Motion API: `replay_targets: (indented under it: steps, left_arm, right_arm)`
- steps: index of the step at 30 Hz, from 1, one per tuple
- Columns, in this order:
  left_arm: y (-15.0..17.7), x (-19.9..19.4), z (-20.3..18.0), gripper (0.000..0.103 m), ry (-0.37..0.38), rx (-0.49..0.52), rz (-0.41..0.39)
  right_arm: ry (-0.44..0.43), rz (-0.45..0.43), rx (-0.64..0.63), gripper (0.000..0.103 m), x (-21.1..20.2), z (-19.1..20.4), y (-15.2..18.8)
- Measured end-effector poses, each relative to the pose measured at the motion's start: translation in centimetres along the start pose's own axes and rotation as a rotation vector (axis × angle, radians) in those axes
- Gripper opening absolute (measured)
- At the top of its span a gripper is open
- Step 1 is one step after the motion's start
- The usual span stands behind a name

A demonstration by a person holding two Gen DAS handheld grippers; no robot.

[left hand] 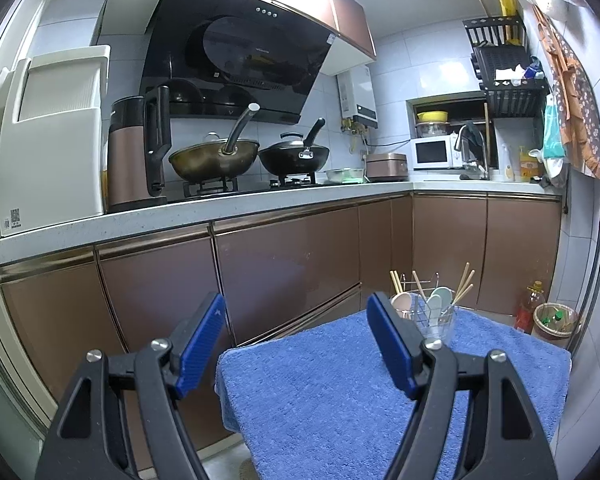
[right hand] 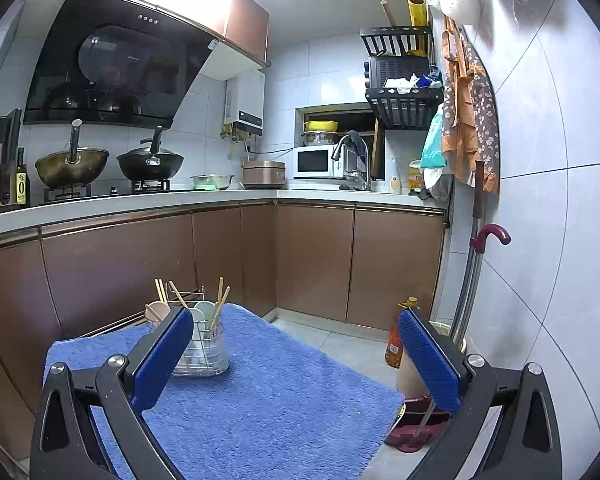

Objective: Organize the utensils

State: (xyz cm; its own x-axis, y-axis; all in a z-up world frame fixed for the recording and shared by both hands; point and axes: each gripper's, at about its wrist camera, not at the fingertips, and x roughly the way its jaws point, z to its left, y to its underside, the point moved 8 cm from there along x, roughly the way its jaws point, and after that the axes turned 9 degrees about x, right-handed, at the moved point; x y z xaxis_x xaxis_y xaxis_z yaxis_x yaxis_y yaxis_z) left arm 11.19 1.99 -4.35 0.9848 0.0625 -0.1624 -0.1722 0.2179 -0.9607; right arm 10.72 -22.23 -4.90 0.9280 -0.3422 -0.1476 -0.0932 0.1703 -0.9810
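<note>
the utensil holder (right hand: 202, 346), a clear container with a wire frame, stands on the blue towel (right hand: 276, 400) that covers the worktop, near the towel's far edge on the cabinet side. wooden chopsticks (right hand: 220, 300) and pale spoons (right hand: 202, 312) stick up out of it. in the right wrist view it sits ahead and to the left, partly behind the left blue pad of the right gripper (right hand: 296, 360); in the left wrist view it sits ahead and to the right, just past the right pad of the left gripper (left hand: 296, 344). the rest of the towel lies bare between holder and grippers, its right edge dropping off to the tiled floor (right hand: 352, 348) where an oil bottle (right hand: 394, 340) stands. both sets of jaws are spread wide, holding and touching nothing.
</note>
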Motion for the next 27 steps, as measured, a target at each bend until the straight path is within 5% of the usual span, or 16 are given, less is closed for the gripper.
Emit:
replay_targets:
  steps: [27]
  left_arm:
    - [-0.05,-0.57,0.06,0.072,0.008,-0.039,-0.006]
  right_arm:
    - [-0.021,0.008,0.003,0.103,0.25,0.70,-0.07]
